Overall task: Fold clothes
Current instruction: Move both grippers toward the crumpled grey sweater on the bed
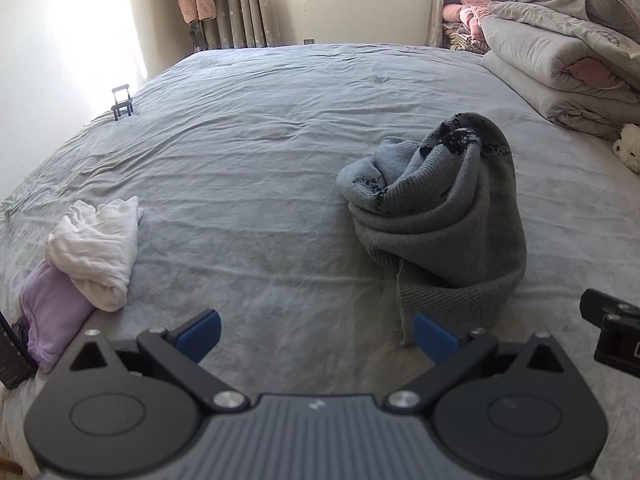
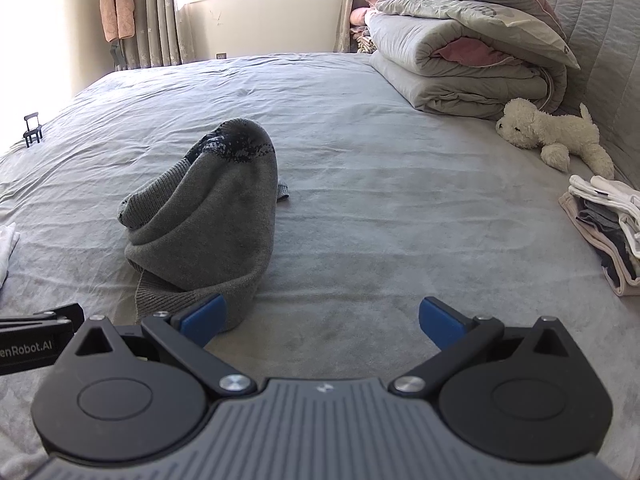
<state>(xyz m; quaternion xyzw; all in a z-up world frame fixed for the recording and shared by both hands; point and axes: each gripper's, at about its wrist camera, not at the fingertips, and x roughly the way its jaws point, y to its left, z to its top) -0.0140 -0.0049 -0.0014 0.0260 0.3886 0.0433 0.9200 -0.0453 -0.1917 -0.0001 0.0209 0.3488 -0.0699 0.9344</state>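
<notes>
A crumpled grey knitted sweater with a dark patterned band [image 1: 436,208] sits heaped in a tall mound on the middle of the wide bed with a wrinkled grey-blue sheet [image 1: 248,152], its ribbed hem trailing toward the near edge. The left tool [image 1: 318,338] hovers low over the sheet just in front of that hem, its blue-padded fingers spread wide apart and holding nothing; the right-hand pad lies just beside the hem. The right tool [image 2: 322,322] is likewise spread apart and empty, with its left pad close against the sweater's near base and bare sheet between the fingers.

On the left side of the bed, a loosely bunched white garment [image 1: 98,248] rests on top of a pale lilac garment [image 1: 50,312]. At the right edge, a neat stack of folded clothes in white, grey and pink [image 2: 604,232] lies near a cream plush toy dog [image 2: 556,132]. Behind it, folded grey quilts with pink lining [image 2: 464,52] are piled against the padded headboard. A small black stand [image 1: 122,103] sits at the far left edge.
</notes>
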